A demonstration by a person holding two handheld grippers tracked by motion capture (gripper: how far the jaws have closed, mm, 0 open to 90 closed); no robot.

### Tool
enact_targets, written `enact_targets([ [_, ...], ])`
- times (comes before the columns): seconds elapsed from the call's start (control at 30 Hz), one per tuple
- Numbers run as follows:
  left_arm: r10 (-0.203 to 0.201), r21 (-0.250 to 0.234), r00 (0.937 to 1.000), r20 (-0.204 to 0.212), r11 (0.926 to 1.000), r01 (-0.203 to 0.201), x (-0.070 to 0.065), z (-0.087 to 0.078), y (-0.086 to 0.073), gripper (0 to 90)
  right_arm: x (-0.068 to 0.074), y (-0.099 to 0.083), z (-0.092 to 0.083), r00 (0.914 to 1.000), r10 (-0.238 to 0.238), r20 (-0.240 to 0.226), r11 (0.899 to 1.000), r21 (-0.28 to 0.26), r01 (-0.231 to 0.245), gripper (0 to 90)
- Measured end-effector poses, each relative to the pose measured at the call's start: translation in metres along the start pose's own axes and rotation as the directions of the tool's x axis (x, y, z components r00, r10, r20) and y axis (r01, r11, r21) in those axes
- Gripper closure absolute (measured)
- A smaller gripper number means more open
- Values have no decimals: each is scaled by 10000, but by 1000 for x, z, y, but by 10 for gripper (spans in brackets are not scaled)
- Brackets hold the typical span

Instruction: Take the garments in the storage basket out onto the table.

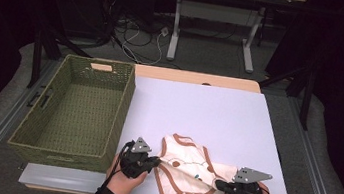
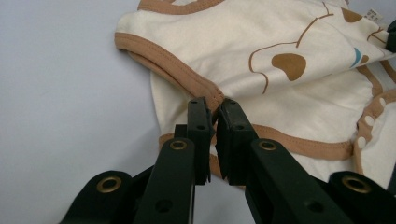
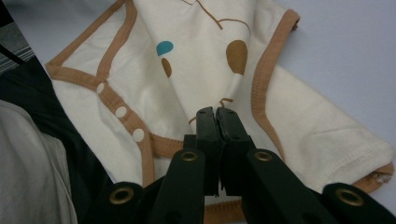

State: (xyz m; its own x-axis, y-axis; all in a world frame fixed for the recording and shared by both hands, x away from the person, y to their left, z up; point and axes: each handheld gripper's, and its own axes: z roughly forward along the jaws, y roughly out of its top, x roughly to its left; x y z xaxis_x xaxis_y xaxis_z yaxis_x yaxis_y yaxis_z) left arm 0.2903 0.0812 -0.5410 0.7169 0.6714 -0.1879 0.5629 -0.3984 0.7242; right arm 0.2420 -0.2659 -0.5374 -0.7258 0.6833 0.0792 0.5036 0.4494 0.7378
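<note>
A cream baby bodysuit [image 1: 189, 172] with brown trim, brown and teal prints and white snaps lies crumpled near the front edge of the white tabletop [image 1: 209, 107]. My left gripper [image 1: 155, 161] is at its left side. In the left gripper view the jaws [image 2: 215, 104] are shut on the brown-trimmed edge of the bodysuit [image 2: 261, 42]. My right gripper [image 1: 219, 185] is at its lower right. In the right gripper view the jaws [image 3: 217, 112] pinch a fold of the bodysuit's [image 3: 196, 60] cream cloth. The cloth is drawn taut between the two grippers.
An empty green woven basket [image 1: 123, 110] stands on the left of the table, right beside the left gripper. Behind the bodysuit the white tabletop runs bare to its far edge. Table legs [image 1: 174, 32] and cables lie on the floor beyond.
</note>
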Motion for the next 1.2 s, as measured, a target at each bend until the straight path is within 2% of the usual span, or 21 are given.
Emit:
enact_targets([
  [0.1,-106,-6,9999,1,9999,106,-1,-3,-2,840,-1,0,1,9998,-162,78,9998,103,161,817],
  [0.2,-46,-63,10000,-33,10000,46,0,-6,-4,840,-2,0,1,9999,-76,67,9997,-227,77,737],
  [0.27,-256,-118,9997,-19,9996,256,-1,-8,-6,840,-3,0,-1,9999,99,95,9988,-485,-94,685],
  [0.4,-213,-104,9998,-30,9997,212,1,-10,-8,840,-5,4,-4,9997,52,230,9966,-818,-33,622],
  [0.47,-425,-187,9991,22,9989,425,0,-12,-9,840,-7,5,-4,9995,73,316,9948,-1021,-40,599],
  [0.5,-308,-149,9995,20,9994,308,1,-13,-9,840,-8,5,-3,9993,134,337,9948,-1010,-99,589],
  [0.57,-419,-212,9991,73,9989,420,-1,-14,-11,840,-9,5,-1,9992,193,338,9949,-997,-159,578],
  [0.6,-283,-187,9996,49,9994,283,-1,-16,-11,839,-9,6,0,9991,252,340,9948,-990,-217,570],
  [0.73,-343,-271,9994,91,9990,346,-4,-21,-15,839,-10,10,4,9990,283,332,9940,-1067,-246,549],
  [0.8,-235,-249,9997,52,9994,236,-4,-25,-17,839,-10,13,7,9990,176,400,9939,-1096,-131,540],
  [0.9,-387,-286,9992,44,9988,388,-4,-29,-23,836,-11,19,10,9984,-71,570,9928,-1193,139,527],
  [1.0,-458,-127,9989,106,9989,459,-6,-30,-29,834,-13,24,12,9974,-245,675,9921,-1212,326,518],
  [1.2,-664,-188,9978,38,9976,664,-5,-33,-33,821,-20,31,17,9964,-294,796,9909,-1285,395,489],
])
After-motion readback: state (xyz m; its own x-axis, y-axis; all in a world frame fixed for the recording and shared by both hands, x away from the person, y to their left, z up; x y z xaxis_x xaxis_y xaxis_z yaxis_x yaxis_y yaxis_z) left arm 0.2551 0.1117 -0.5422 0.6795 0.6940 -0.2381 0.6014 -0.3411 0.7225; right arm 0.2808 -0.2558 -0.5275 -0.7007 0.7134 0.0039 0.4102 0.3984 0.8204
